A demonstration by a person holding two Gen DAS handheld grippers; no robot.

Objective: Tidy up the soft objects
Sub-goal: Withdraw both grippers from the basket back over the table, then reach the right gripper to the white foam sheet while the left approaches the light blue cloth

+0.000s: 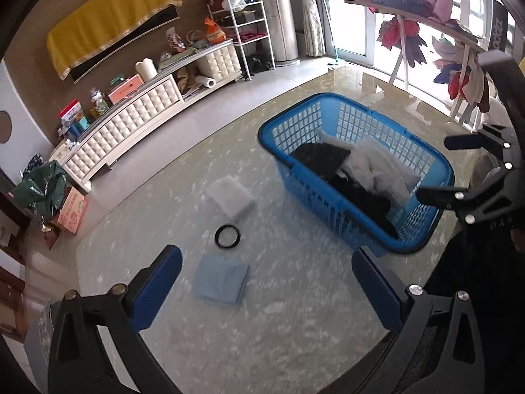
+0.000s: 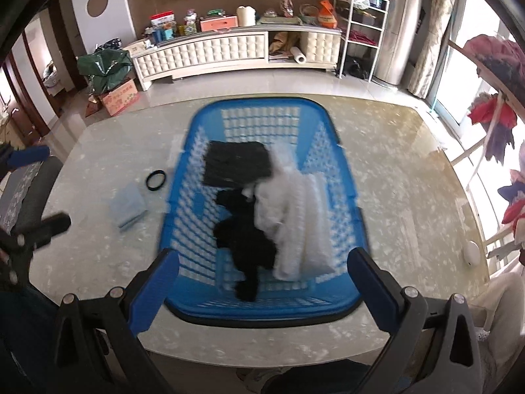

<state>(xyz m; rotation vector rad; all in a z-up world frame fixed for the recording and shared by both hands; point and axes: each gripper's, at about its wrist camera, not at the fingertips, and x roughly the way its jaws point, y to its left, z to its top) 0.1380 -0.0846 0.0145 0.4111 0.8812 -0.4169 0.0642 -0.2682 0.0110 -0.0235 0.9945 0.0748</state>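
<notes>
Pale marbled stone makes up the bench (image 1: pixel 295 321) under me, in a living room with a long white tufted cabinet (image 1: pixel 131 128) against the far wall and a rack of hanging clothes (image 1: pixel 436 32) by the window. My left fingers (image 1: pixel 265 290) are spread wide and hold nothing; between their blue pads I see a folded light-blue cloth (image 1: pixel 221 280) lying flat on the bench, with a black ring (image 1: pixel 227 236) just beyond it and a folded white foam sheet (image 1: pixel 231 198) further on. My right fingers (image 2: pixel 262 290) are likewise wide apart and empty, hanging over the near rim of a blue plastic lattice basket (image 2: pixel 183 216). Inside the basket lie a flat black square pad (image 2: pixel 236 164) at the far end, a crumpled black cloth (image 2: pixel 246 239) nearer me, and a heap of white fluffy fabric (image 2: pixel 298 223) beside and touching it. From the right view the light-blue cloth and the ring sit outside the basket, near its left wall.
</notes>
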